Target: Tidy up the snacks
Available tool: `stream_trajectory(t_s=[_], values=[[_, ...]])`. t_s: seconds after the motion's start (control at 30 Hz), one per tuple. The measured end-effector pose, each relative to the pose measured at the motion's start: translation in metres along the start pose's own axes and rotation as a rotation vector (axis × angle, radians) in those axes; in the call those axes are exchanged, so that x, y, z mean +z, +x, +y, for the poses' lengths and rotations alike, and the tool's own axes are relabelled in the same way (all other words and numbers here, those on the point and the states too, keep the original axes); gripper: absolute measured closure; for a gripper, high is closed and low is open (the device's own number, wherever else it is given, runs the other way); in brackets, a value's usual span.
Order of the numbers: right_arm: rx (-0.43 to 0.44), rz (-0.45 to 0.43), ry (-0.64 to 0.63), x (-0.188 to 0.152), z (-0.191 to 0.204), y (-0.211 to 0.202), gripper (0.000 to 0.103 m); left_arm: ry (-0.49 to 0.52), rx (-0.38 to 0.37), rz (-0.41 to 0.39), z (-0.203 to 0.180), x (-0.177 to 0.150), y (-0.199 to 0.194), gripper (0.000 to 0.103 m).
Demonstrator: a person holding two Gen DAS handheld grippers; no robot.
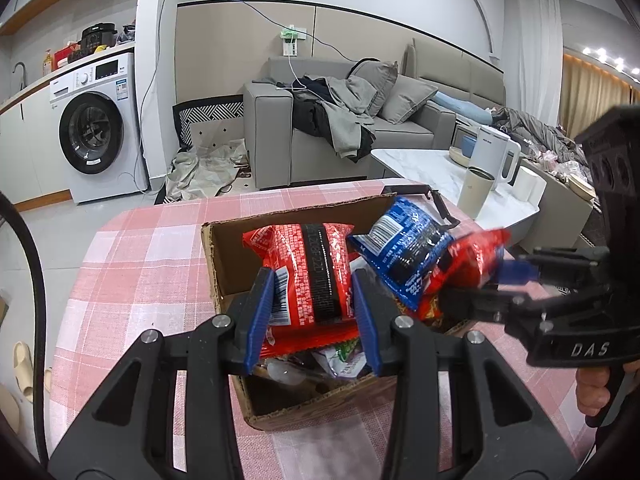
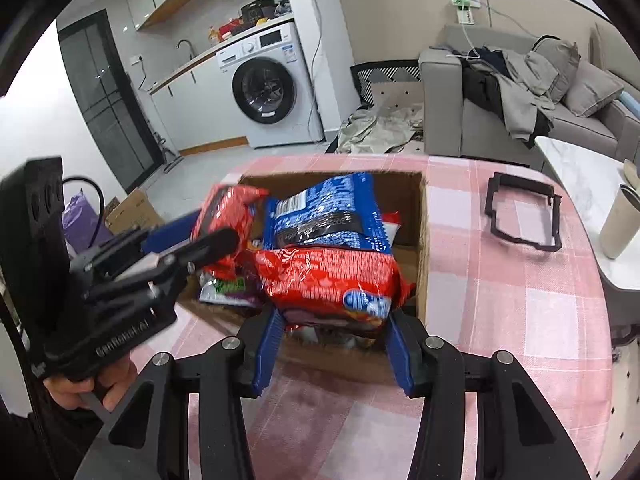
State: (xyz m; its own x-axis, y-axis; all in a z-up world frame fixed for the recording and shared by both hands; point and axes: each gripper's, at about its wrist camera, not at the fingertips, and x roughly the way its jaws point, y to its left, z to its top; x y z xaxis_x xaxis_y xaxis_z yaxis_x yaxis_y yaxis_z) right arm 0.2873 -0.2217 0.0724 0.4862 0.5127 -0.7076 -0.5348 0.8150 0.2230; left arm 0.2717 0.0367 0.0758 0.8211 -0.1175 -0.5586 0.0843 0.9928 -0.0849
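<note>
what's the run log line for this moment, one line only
stage: both over cardboard box | left gripper: shut on red packet | right gripper: shut on second red packet | blue packet: atop it

The left gripper [image 1: 314, 312] reaches forward with its blue-padded fingers [image 1: 262, 316] closed in on a red snack packet [image 1: 308, 276], one pad against each side. The right gripper [image 2: 332, 344] grips a second red packet [image 2: 332, 280] in the same way, its fingers [image 2: 268, 344] pressing the packet's lower edges. The two come in side by side, angled toward each other. A bare hand [image 2: 86, 390] wraps the left gripper's handle, and fingers [image 1: 596, 388] of the other hand show at the right gripper's handle.
</note>
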Motion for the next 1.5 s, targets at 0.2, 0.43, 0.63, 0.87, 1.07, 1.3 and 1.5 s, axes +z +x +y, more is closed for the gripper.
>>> stream_trajectory(t_s=[0.2,0.43,0.63,0.87,1.07,1.3,1.5], values=[[-0.024,-0.009,-0.004,0.01,0.0,0.006,0.055,0.003,0.008,0.005,0.002,0.0,0.008,0.067],[-0.04,-0.006,-0.017,0.017,-0.001,0.016,0.055,0.022,0.026,0.003,0.002,0.003,0.016,0.067],[-0.039,-0.042,-0.008,0.026,-0.002,0.014,0.049,0.003,0.013,-0.004,0.005,0.004,0.014,0.066],[-0.062,-0.132,-0.052,0.017,0.004,-0.012,0.013,-0.019,0.0,-0.017,0.011,-0.001,-0.003,0.038],[-0.068,-0.175,-0.043,-0.002,-0.001,-0.031,0.001,-0.025,0.008,-0.056,0.016,-0.01,-0.034,0.017],[0.002,-0.234,0.003,-0.027,-0.006,-0.048,0.0,-0.045,0.022,-0.108,0.02,-0.029,-0.072,0.001],[0.038,-0.258,-0.007,-0.051,0.0,-0.053,0.0,-0.057,0.034,-0.136,0.019,-0.049,-0.096,0.001]])
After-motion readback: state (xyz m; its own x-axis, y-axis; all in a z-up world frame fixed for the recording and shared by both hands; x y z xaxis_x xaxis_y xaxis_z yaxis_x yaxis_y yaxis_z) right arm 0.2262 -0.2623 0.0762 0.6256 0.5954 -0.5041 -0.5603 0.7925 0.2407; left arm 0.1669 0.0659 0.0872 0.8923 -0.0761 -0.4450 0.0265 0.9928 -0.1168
